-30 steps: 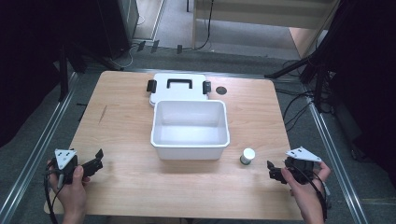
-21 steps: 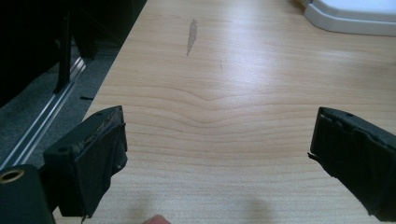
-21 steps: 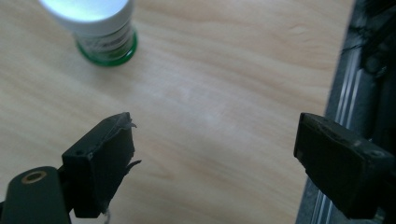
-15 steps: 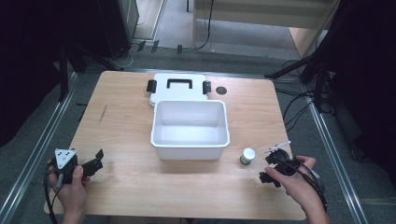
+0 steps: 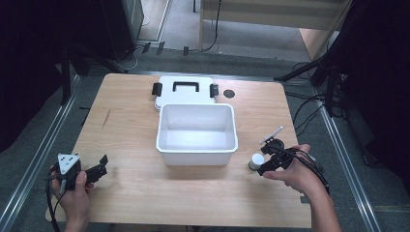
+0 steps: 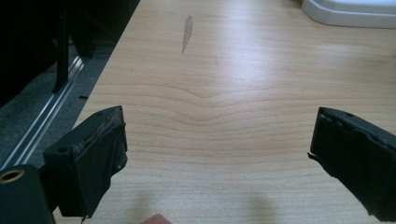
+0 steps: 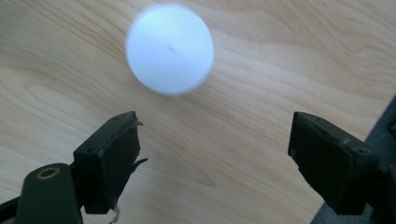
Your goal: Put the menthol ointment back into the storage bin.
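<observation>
Hovering just beside the small white-capped jar (image 5: pixel 256 161) on the wooden table (image 5: pixel 135 188), the right gripper (image 5: pixel 265 167) gapes released; the left gripper (image 5: pixel 100 170) likewise spreads, near the table's corner

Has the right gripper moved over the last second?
Yes. The right gripper has swung in from the table's right edge toward the small white container, which sits beside the white bin; its tongs are open, just short of it.
</observation>
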Action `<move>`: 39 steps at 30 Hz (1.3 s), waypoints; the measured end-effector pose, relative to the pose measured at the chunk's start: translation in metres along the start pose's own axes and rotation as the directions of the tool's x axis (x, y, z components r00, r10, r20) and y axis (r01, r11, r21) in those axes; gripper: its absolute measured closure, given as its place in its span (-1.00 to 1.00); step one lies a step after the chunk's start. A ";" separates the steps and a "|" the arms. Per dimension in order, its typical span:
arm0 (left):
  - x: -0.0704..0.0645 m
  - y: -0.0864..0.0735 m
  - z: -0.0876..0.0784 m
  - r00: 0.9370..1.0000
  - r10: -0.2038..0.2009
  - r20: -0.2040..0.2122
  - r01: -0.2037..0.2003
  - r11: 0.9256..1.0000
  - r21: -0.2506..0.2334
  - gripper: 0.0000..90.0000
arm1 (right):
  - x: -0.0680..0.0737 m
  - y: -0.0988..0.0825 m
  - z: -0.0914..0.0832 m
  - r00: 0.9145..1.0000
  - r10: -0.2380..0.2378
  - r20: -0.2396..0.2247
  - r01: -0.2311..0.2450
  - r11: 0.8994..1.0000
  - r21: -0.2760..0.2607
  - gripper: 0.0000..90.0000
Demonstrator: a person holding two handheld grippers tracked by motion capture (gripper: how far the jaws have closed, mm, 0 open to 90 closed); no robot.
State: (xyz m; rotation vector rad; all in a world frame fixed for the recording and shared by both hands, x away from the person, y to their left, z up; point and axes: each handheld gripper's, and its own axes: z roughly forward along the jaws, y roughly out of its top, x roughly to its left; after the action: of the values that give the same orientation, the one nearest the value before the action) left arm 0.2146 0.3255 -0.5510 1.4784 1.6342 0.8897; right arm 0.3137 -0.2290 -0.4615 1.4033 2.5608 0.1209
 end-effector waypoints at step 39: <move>-0.001 0.000 0.001 1.000 0.000 -0.007 0.000 1.000 0.013 -0.90 | 0.002 0.040 0.028 0.992 0.010 -0.125 0.001 0.996 0.089 0.14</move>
State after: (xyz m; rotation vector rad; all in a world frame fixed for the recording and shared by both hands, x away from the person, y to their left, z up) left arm 0.2156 0.3240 -0.5511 1.4855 1.6477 0.8873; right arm 0.3521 -0.2068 -0.4825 1.4778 2.6956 0.1007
